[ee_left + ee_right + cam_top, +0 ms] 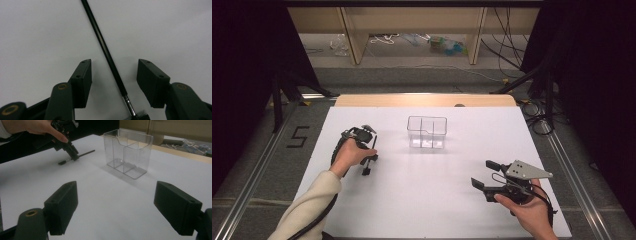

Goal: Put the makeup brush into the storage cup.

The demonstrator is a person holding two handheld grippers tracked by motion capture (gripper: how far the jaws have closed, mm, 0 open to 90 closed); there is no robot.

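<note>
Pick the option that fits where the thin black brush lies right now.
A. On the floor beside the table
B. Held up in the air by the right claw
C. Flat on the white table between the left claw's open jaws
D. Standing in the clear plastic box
C: in the left gripper view the brush lies flat on the white table between the left claw's jaws, with a gap on each side.
</note>
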